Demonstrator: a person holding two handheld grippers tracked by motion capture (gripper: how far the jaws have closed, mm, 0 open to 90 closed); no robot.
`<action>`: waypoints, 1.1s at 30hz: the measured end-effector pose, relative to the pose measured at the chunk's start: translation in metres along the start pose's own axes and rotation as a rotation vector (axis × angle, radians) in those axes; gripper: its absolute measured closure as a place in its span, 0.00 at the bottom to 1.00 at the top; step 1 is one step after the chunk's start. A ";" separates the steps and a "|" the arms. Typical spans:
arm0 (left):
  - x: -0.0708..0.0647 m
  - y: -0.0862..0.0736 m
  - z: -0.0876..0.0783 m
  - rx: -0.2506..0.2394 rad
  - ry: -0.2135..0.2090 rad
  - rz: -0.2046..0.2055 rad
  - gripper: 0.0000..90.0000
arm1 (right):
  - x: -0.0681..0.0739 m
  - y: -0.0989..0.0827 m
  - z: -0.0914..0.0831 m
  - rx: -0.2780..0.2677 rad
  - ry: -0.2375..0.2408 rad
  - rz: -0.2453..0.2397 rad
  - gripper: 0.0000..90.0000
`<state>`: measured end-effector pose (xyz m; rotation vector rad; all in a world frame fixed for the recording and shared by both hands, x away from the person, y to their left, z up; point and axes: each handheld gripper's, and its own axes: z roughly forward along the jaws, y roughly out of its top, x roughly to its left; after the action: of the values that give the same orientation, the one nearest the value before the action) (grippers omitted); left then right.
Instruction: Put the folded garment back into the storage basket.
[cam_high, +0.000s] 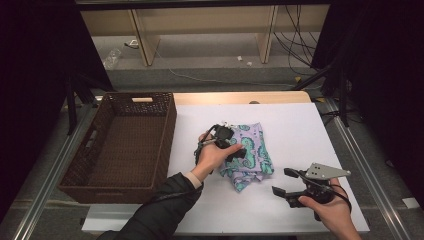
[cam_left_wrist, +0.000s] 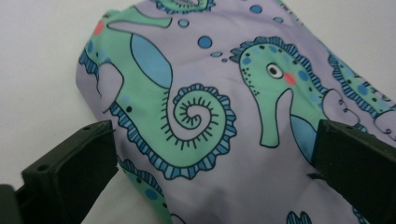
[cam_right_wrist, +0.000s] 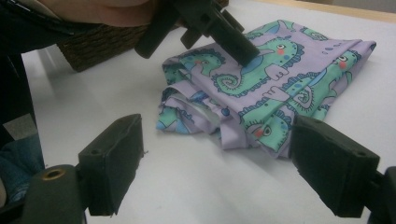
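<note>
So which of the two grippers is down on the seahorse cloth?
The left gripper: its open fingers straddle the folded seahorse cloth. The right gripper is apart, off to the cloth's side, open.

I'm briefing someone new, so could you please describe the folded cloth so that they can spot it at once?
On the white table, just right of the brown wicker basket, lies a folded cloth under the left gripper. It is lilac with green seahorses, the sole patterned thing there.

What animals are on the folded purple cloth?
Green seahorses with blue fins and bubbles cover the folded lilac cloth. The left gripper view shows them best.
</note>
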<state>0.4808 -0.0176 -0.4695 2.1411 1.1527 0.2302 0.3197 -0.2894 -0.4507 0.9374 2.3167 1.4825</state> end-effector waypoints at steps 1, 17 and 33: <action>0.000 -0.001 0.002 0.003 0.002 -0.015 0.00 | 0.000 0.000 0.000 0.000 0.000 0.000 0.21; 0.002 -0.008 0.012 0.022 -0.021 -0.104 0.00 | 0.000 0.000 0.001 0.012 0.006 -0.005 0.21; -0.011 -0.003 0.019 0.055 0.036 -0.023 0.03 | 0.001 -0.001 0.002 0.014 0.012 -0.006 0.21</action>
<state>0.4803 -0.0341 -0.4838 2.1782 1.2167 0.2296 0.3199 -0.2875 -0.4522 0.9266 2.3394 1.4746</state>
